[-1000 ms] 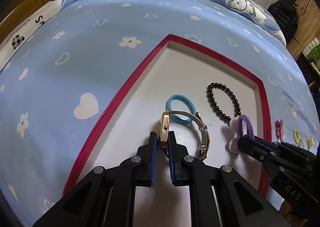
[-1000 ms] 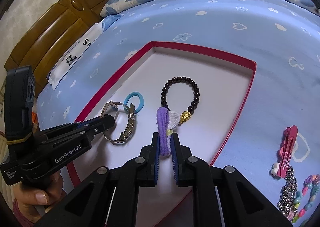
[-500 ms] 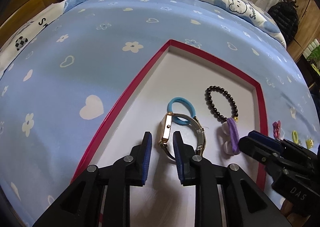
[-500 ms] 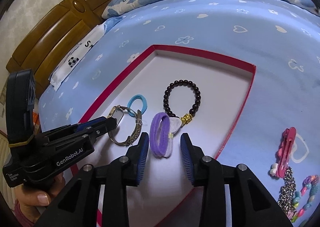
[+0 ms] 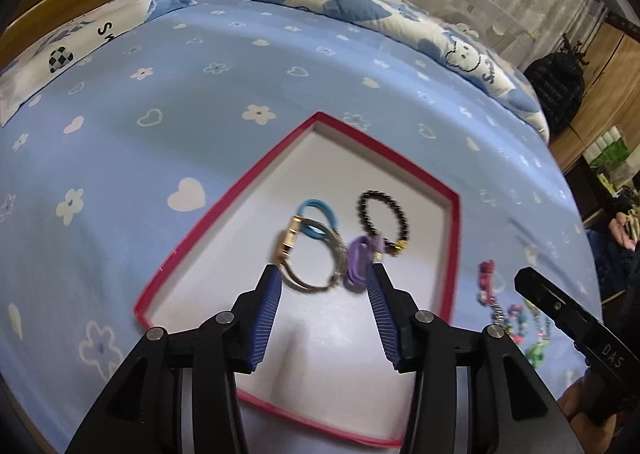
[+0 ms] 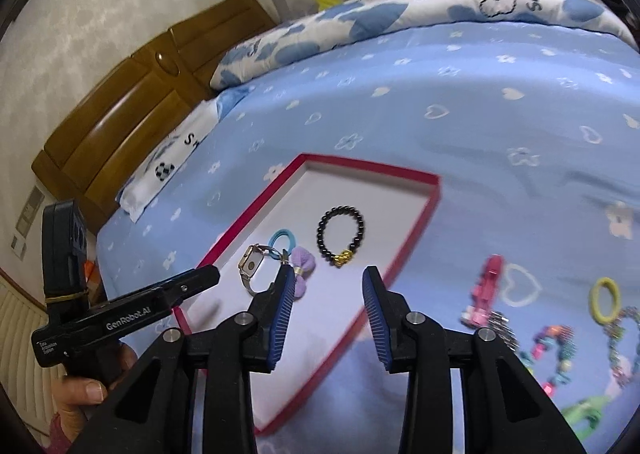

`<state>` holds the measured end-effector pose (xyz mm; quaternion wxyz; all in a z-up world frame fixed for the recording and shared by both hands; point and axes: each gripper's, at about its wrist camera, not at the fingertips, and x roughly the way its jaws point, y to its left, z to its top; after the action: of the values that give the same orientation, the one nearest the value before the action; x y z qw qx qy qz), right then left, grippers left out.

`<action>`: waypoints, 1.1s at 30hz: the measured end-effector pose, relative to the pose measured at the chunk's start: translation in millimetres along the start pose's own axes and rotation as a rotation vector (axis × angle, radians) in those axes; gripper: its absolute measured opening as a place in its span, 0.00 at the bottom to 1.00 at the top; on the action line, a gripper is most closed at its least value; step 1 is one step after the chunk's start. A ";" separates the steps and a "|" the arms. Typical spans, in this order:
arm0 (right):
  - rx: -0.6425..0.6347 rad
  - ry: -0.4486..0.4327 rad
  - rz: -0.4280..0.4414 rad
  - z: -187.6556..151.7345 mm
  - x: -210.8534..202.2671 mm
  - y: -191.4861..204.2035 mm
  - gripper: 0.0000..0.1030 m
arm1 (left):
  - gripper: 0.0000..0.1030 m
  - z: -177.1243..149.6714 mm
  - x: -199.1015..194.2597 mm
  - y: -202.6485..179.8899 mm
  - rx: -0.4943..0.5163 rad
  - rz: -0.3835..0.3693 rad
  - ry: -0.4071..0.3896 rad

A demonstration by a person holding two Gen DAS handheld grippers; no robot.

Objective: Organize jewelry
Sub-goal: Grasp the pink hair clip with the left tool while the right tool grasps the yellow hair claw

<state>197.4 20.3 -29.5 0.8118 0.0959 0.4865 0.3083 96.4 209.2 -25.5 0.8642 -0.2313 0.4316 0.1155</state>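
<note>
While my left gripper point(image 5: 323, 274) hangs over the red-rimmed tray point(image 5: 188, 242) with its fingers spread wide and gripping nothing, I count four pieces lying inside just ahead of the tips: one gold-faced watch point(image 5: 310, 254), one blue hair tie point(image 5: 316, 219) tucked behind it and touching it, one purple bow hair tie point(image 5: 358, 259) just beside my right-hand fingertip, and one black bead bracelet point(image 5: 384, 218) farther out. Off to the right of the tray there's a blurry heap of loose trinkets point(image 5: 516, 318) on the blue bedsheet point(image 5: 200, 102), can't count those from here.

Right-wrist view: my right gripper point(image 6: 326, 274) is spread wide too, empty, hanging over the tray's near right edge. Same four pieces sit ahead and left of the tips. To the right on the sheet: one pink clip point(image 6: 486, 286), one yellow hair tie point(image 6: 604, 300), and a tangle of colourful bead chains point(image 6: 560, 342).
</note>
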 end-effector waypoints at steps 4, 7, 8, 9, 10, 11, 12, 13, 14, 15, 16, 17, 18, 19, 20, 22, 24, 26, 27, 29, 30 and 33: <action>0.023 -0.034 -0.013 -6.0 -26.5 -13.4 0.39 | 0.44 -8.9 -12.6 -13.6 0.016 -0.036 -0.001; 0.040 -0.054 -0.031 -12.5 -45.7 -25.8 0.39 | 0.45 -14.1 -17.7 -25.3 0.045 -0.056 0.002; 0.048 -0.058 -0.039 -15.0 -51.8 -30.3 0.39 | 0.45 -15.1 -18.8 -29.0 0.055 -0.060 0.004; 0.056 -0.062 -0.045 -17.5 -57.0 -34.5 0.39 | 0.45 -16.2 -19.5 -32.4 0.063 -0.064 0.005; 0.062 -0.064 -0.050 -19.9 -60.6 -37.3 0.40 | 0.45 -17.7 -20.6 -36.6 0.072 -0.072 0.009; 0.070 -0.067 -0.058 -22.7 -65.7 -41.9 0.40 | 0.45 -17.6 -20.2 -39.8 0.076 -0.078 0.011; 0.077 -0.071 -0.065 -25.1 -69.5 -45.4 0.40 | 0.46 -18.2 -20.6 -42.9 0.082 -0.083 0.013; 0.086 -0.075 -0.072 -27.6 -73.8 -49.9 0.40 | 0.46 -19.0 -20.9 -46.2 0.088 -0.085 0.015; 0.098 -0.080 -0.081 -30.3 -79.2 -55.4 0.40 | 0.46 -19.8 -21.4 -49.9 0.095 -0.088 0.016; 0.104 -0.084 -0.086 -31.8 -82.8 -58.8 0.40 | 0.46 -20.5 -22.3 -52.8 0.100 -0.090 0.016; 0.113 -0.090 -0.093 -33.5 -87.2 -63.5 0.40 | 0.46 -21.3 -23.0 -56.1 0.103 -0.092 0.017; 0.120 -0.094 -0.099 -34.8 -91.1 -67.8 0.40 | 0.46 -21.7 -23.7 -60.2 0.107 -0.098 0.020; 0.126 -0.099 -0.104 -36.6 -95.2 -71.4 0.40 | 0.46 -22.3 -24.9 -63.2 0.113 -0.104 0.022; 0.135 -0.105 -0.111 -38.2 -99.8 -75.8 0.41 | 0.47 -23.1 -25.5 -66.4 0.117 -0.104 0.021; 0.142 -0.112 -0.117 -39.5 -104.0 -79.8 0.41 | 0.47 -23.7 -26.2 -70.0 0.125 -0.103 0.020; 0.155 -0.124 -0.128 -42.4 -111.8 -87.1 0.42 | 0.49 -24.3 -26.5 -75.9 0.140 -0.104 0.022; 0.165 -0.134 -0.140 -44.9 -118.7 -93.2 0.42 | 0.49 -25.7 -24.3 -82.7 0.154 -0.105 0.027; 0.174 -0.145 -0.158 -47.7 -126.6 -100.8 0.42 | 0.49 -26.9 -21.6 -89.1 0.165 -0.106 0.033; 0.179 -0.149 -0.162 -49.4 -129.1 -103.1 0.42 | 0.49 -28.1 -20.7 -93.3 0.171 -0.107 0.037; 0.194 -0.159 -0.175 -52.0 -135.8 -110.6 0.42 | 0.49 -29.4 -18.0 -100.4 0.184 -0.109 0.045; 0.201 -0.163 -0.181 -53.3 -138.8 -113.5 0.42 | 0.49 -29.7 -16.9 -103.6 0.190 -0.112 0.048; 0.223 -0.177 -0.196 -56.1 -148.1 -123.2 0.42 | 0.49 -29.7 -13.0 -112.7 0.210 -0.112 0.053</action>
<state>150.1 -173.3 -5.9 0.8620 0.1641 0.4512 0.1623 113.1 96.7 3.2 0.8771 -0.1664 0.4502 0.0151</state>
